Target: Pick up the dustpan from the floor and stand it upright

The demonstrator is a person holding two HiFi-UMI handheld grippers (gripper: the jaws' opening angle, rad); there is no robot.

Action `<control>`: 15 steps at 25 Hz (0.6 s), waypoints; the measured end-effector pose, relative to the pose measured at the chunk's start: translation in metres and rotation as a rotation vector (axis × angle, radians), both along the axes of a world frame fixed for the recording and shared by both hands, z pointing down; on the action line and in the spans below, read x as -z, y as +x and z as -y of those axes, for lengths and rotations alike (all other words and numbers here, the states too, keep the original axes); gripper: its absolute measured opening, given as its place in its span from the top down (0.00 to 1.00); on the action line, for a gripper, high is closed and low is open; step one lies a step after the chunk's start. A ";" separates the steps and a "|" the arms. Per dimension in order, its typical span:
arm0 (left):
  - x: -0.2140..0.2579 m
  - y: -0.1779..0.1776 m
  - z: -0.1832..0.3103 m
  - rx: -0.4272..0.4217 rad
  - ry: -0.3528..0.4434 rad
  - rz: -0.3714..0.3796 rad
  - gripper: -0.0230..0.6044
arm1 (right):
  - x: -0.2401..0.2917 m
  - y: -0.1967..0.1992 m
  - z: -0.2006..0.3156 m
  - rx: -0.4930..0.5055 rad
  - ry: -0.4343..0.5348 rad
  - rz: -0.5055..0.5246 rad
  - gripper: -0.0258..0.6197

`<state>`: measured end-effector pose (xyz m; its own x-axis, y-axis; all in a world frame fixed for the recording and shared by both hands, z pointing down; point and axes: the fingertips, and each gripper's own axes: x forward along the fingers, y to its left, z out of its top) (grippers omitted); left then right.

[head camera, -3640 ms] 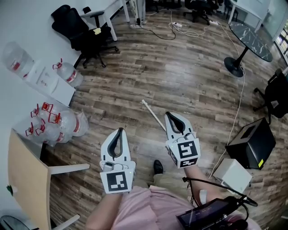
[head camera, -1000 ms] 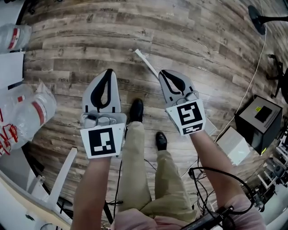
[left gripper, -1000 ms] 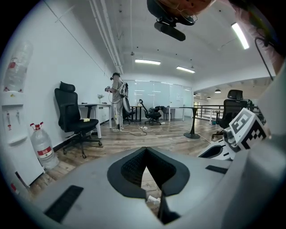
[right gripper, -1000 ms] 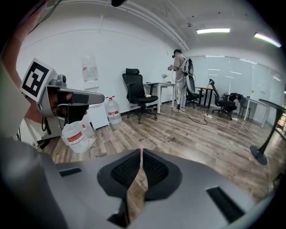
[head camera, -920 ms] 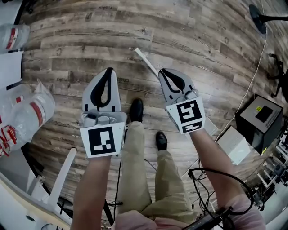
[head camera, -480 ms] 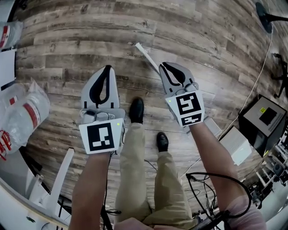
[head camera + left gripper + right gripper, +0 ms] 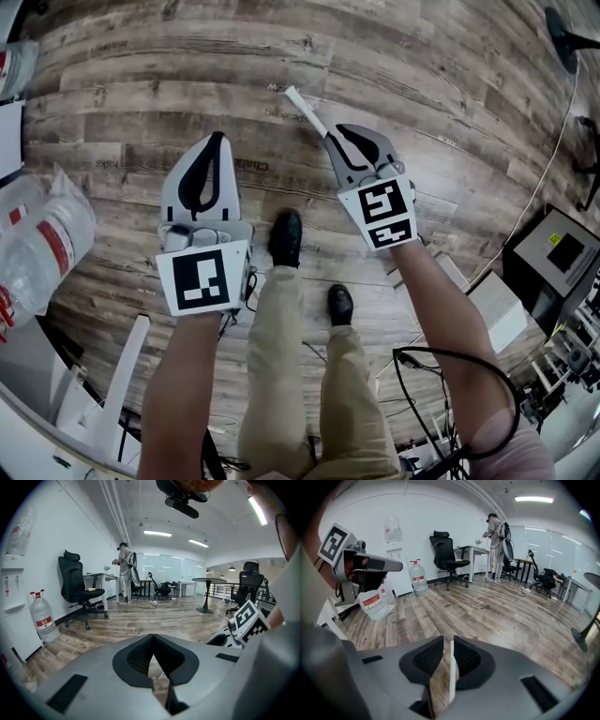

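Dustpan handle [image 7: 305,111]: white, flat on the wood floor [image 7: 187,75], ahead of the person's shoe [image 7: 285,236] | right gripper [image 7: 343,133]: over the handle's near end, jaws slightly apart, handle showing in the gap, contact unclear | left gripper [image 7: 217,139]: jaws pressed together, empty, apart from the handle

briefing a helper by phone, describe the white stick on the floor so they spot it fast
On the plank floor, ahead of the person's black shoes, a thin white stick lies slantwise, its near end between the jaws of the right gripper. Nothing else on those planks is so slim, straight and pale.
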<state>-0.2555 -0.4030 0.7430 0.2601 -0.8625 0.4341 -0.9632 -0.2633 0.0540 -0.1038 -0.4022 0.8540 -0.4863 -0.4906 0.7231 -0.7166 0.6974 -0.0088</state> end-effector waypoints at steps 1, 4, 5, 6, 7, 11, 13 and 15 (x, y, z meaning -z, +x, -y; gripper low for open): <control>-0.003 -0.001 0.001 0.002 0.002 0.002 0.95 | -0.006 -0.001 0.001 0.005 -0.004 -0.003 0.85; -0.009 0.000 0.004 0.002 0.012 0.002 0.95 | -0.023 -0.002 0.002 0.020 -0.020 -0.013 0.82; -0.011 0.000 0.004 0.001 0.012 0.001 0.95 | -0.029 -0.002 0.001 0.026 -0.026 -0.018 0.82; -0.015 0.000 0.004 0.001 0.010 0.000 0.95 | -0.035 -0.003 0.001 0.031 -0.032 -0.023 0.81; -0.019 -0.001 0.004 0.003 0.007 -0.002 0.95 | -0.042 -0.003 0.001 0.035 -0.037 -0.029 0.80; -0.038 -0.003 0.003 0.011 -0.011 -0.008 0.95 | -0.065 -0.006 0.005 0.036 -0.048 -0.043 0.78; -0.048 -0.003 0.005 0.014 -0.019 -0.007 0.95 | -0.077 -0.007 0.007 0.040 -0.056 -0.046 0.77; -0.055 -0.005 0.008 0.019 -0.021 -0.007 0.95 | -0.089 -0.009 0.009 0.046 -0.065 -0.051 0.76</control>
<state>-0.2602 -0.4106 0.7975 0.2471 -0.8581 0.4502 -0.9675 -0.2441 0.0659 -0.1131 -0.4111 0.9431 -0.4694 -0.4194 0.7770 -0.6842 0.7290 -0.0198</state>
